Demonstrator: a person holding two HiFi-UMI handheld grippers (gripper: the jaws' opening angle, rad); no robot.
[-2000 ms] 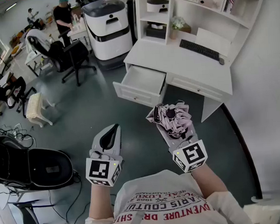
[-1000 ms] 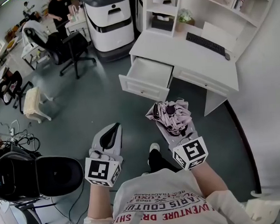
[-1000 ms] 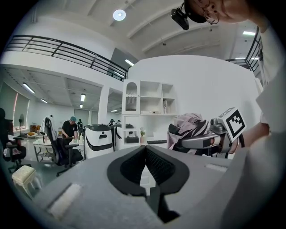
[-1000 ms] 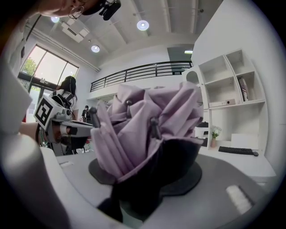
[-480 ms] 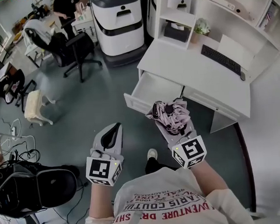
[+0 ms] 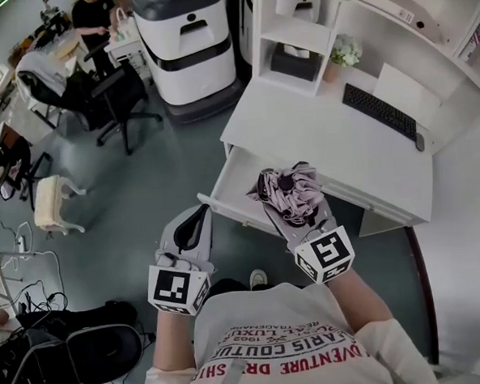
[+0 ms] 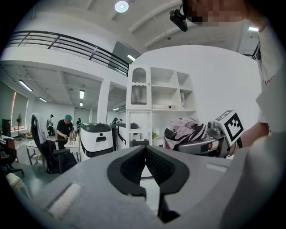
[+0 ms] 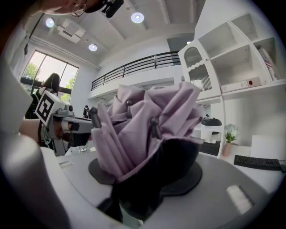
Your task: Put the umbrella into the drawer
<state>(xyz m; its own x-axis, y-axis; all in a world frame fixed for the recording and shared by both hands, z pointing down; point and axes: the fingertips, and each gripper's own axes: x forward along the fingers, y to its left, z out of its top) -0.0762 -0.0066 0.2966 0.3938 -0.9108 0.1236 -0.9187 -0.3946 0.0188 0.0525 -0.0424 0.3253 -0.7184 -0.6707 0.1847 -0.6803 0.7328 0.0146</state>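
A folded lilac and black umbrella [image 6: 290, 194] sits bunched between the jaws of my right gripper [image 6: 294, 202], which is shut on it. In the right gripper view the umbrella [image 8: 147, 120] fills the middle. The gripper holds it above the near right part of the open white drawer [image 6: 236, 178], which juts out of the white desk [image 6: 318, 138]. My left gripper [image 6: 196, 221] hangs to the left beside the drawer's front corner, its tips together and nothing in it. The left gripper view shows its jaws [image 7: 145, 151] meeting, with the umbrella [image 7: 185, 129] to the right.
A keyboard [image 6: 379, 112] and a small plant [image 6: 341, 53] are on the desk under white shelves. A white machine [image 6: 184, 48] stands left of the desk, with an office chair [image 6: 116, 89] and a person [image 6: 91, 9] beyond. A stool [image 6: 50, 203] and black bag [image 6: 71, 352] are at left.
Both grippers have moved forward to the desk together. The umbrella, earlier over the floor short of the drawer, now hangs over the drawer's near part. The grip looks the same.
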